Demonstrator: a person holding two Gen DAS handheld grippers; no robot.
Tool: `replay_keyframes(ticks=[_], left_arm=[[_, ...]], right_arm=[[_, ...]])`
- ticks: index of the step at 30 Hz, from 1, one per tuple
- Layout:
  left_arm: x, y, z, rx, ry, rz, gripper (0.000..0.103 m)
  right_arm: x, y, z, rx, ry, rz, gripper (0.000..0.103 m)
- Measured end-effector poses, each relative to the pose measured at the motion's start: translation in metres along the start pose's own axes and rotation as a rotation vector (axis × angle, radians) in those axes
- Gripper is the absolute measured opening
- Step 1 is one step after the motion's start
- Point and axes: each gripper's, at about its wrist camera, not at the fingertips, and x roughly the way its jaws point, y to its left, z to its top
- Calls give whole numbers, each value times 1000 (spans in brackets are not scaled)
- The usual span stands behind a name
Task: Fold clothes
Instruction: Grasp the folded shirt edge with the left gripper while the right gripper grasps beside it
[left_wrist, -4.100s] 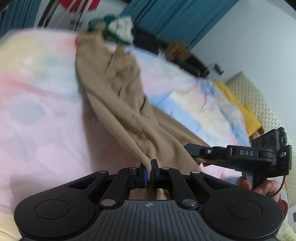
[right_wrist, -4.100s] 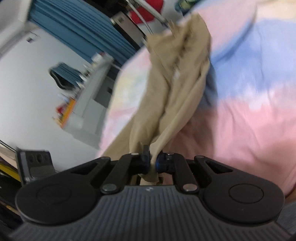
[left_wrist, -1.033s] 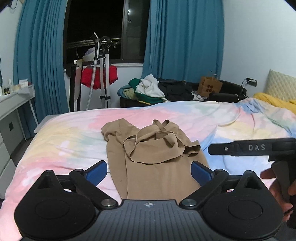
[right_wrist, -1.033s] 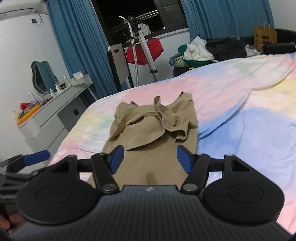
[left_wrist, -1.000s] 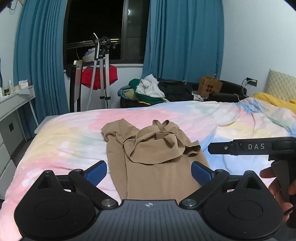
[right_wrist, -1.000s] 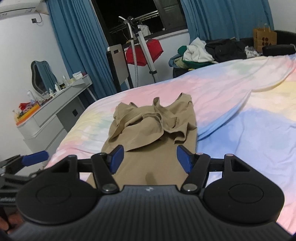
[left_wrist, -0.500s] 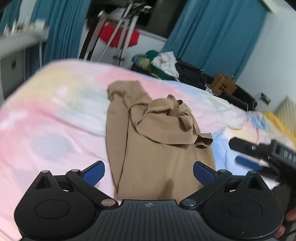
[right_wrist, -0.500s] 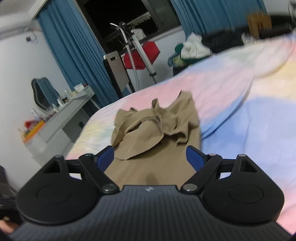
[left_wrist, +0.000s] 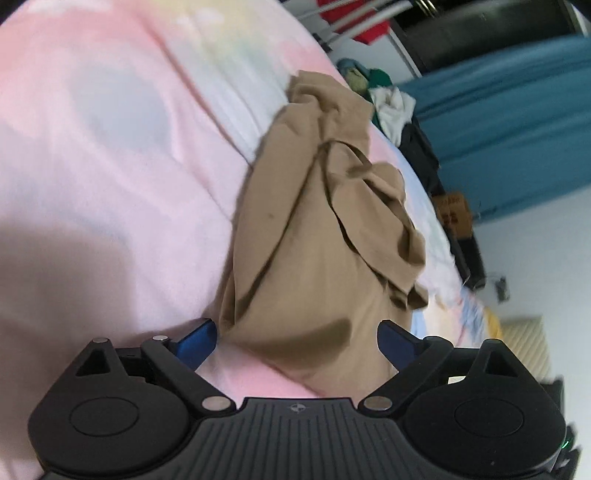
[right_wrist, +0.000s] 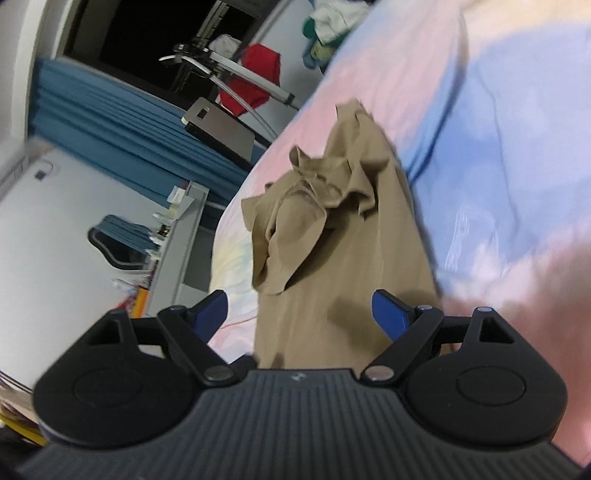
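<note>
A tan garment (left_wrist: 314, 236) lies lengthwise on the pastel bedspread (left_wrist: 110, 155), its far part bunched and rumpled on top. My left gripper (left_wrist: 297, 338) is open and empty, low over the garment's near end, which lies between the blue pads (left_wrist: 197, 339). In the right wrist view the same garment (right_wrist: 332, 266) runs away from me. My right gripper (right_wrist: 299, 310) is open and empty, its blue pads (right_wrist: 389, 314) straddling the garment's near part.
A pile of clothes (left_wrist: 384, 99) lies past the bed's far end, by blue curtains (left_wrist: 498, 122). A drying rack with a red item (right_wrist: 258, 77) and a white dresser (right_wrist: 173, 243) stand to the left of the bed.
Both grippers have dropped and tilted down close to the garment's near end, the views rolling sideways. Earlier both were shut on the garment and have since let go.
</note>
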Motion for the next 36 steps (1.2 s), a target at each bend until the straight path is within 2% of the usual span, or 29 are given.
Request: replay_keyframes(ticks=[3,6,11,12,14,16,19,22,27,30,33,35,36], left_arm=[[5,6,4,-46,-33,-42,92],[9,10,7,-81,-57,-71,84],[8,15,10,-146,-68,-143,83],[8,16,10,-154,-64,-152,83],[10,16,10,-165,-53,-164,83],[12,15,8,-177,-33,-174,83],[19,12,1,-207,42,-193,83],[31,13,-8,-251,111,-225,83],[42,8,0,-246,52,-214,80],[46,7,6,-245,26,-211,78],[51,6,11,-245,0,-207,60],[53,6,15,-245,-17,-205,43],[55,6,17,-245,-26,-204,39]], right_arm=[[11,-6,-7,70,68,25,88],[22,-12,-14,139,136,50,89],[41,-21,-26,255,250,91,88],[44,-26,-27,291,249,86,88],[46,-40,-30,377,215,58,88],[41,-55,-28,463,136,35,85],[31,-68,-25,550,49,47,81],[25,-62,-24,525,7,65,73],[14,-31,-22,362,-64,154,73],[17,-25,-18,321,-45,169,73],[28,-29,-22,332,13,126,73],[36,-36,-25,355,55,70,72],[36,-39,-26,362,57,32,72]])
